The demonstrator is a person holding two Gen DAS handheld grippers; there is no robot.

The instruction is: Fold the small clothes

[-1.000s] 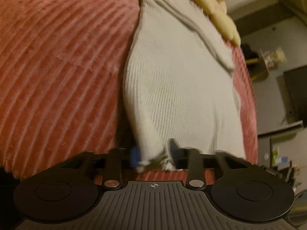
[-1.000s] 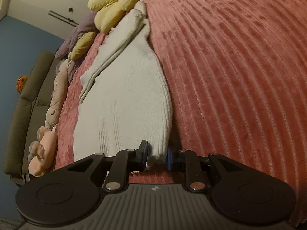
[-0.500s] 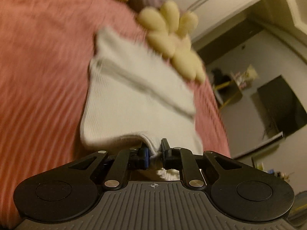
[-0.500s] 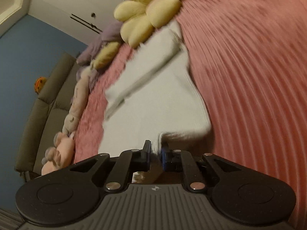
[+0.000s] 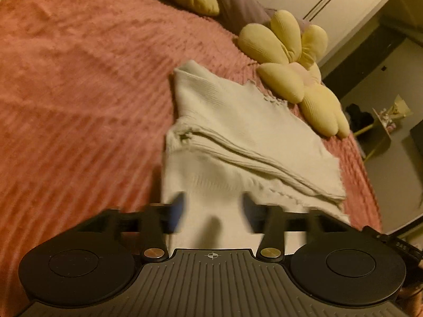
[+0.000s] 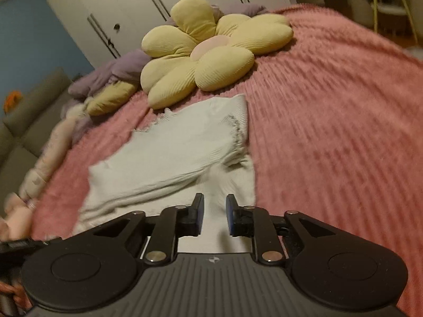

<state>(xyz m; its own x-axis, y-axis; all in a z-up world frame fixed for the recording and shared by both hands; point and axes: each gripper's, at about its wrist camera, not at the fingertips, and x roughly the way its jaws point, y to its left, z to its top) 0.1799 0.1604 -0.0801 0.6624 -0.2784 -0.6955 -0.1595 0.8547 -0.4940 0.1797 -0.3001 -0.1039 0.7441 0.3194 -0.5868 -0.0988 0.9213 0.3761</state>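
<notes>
- Left wrist view: the left tool [image 5: 211, 211] stands released, jaws well apart and blurred. They have just been opening, and the cloth under them is not pinched.
- The white knit garment [image 5: 238, 132] lies on the pink bed cover [image 5: 79, 79], running from 6 o'clock up toward 12. Its near half is laid over the far half, with stacked layers showing along the 3 o'clock edge.
- A yellow flower cushion [image 5: 298, 76] sits at 2 o'clock, just beside the garment's far corner.
- Compared with the earlier frame, the hem clamped in the jaws there is let go, and the long stretched garment is now short and doubled.
- Right wrist view: the right tool [image 6: 213, 214] has also just been opening. A small gap shows between its pads, above the garment [image 6: 171, 153], with nothing gripped.
- Earlier its jaws held the hem; now the cloth rests free on the bed.
- Judgement: one lengthwise fold looks done. A further fold or some squaring up of the uneven edges may remain.
</notes>
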